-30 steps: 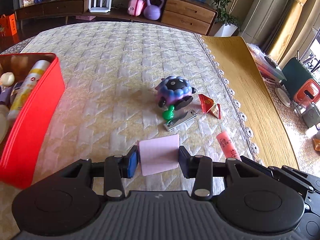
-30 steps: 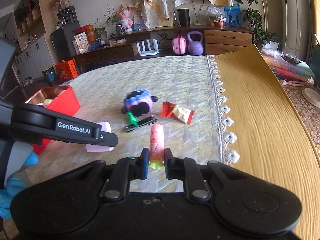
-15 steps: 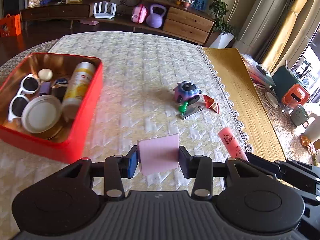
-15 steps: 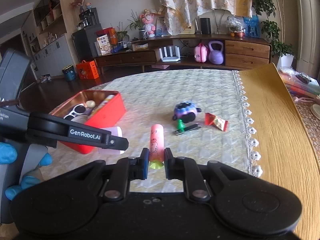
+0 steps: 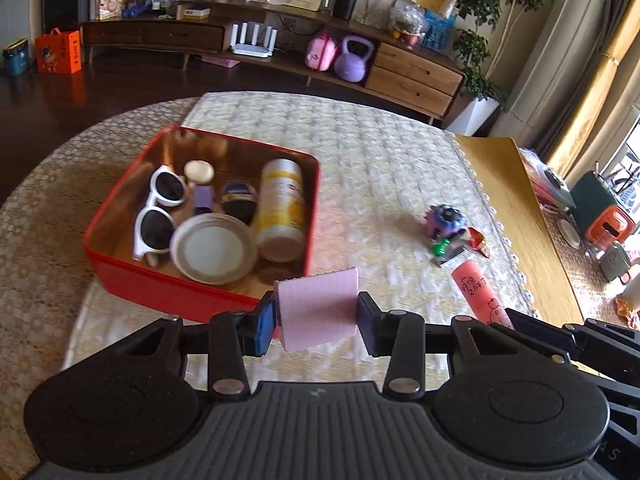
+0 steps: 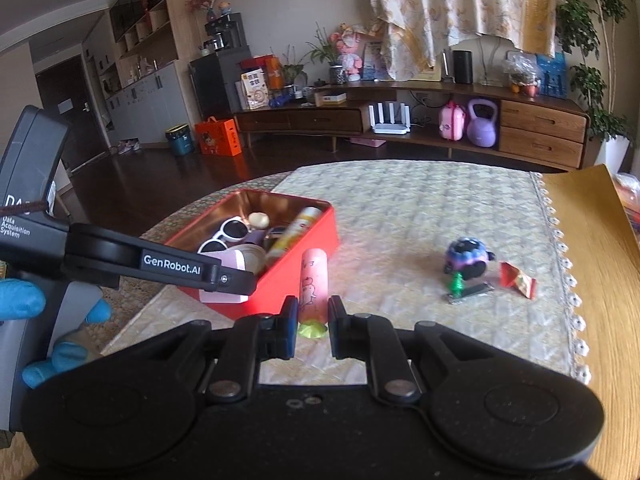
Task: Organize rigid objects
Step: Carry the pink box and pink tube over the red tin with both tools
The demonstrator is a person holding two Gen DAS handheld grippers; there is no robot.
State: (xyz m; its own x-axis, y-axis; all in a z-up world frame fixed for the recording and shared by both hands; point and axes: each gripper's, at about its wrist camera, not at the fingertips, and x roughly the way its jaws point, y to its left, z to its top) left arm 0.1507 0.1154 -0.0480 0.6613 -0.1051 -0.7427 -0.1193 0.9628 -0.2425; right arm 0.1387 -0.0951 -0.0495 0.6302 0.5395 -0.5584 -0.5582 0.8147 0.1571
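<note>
Behind left gripper (image 6: 224, 280), pink block (image 6: 230, 276) half-hidden.

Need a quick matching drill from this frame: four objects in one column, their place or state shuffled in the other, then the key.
Things:
1. pink block
2. pink tube
3. sunglasses
4. nail clipper

Places:
A. lying in the red tin
B. gripped by the right gripper
C. loose on the tablecloth
D. gripped by the left gripper

Pairs: 1-D, 2-B, 3-A, 4-C
</note>
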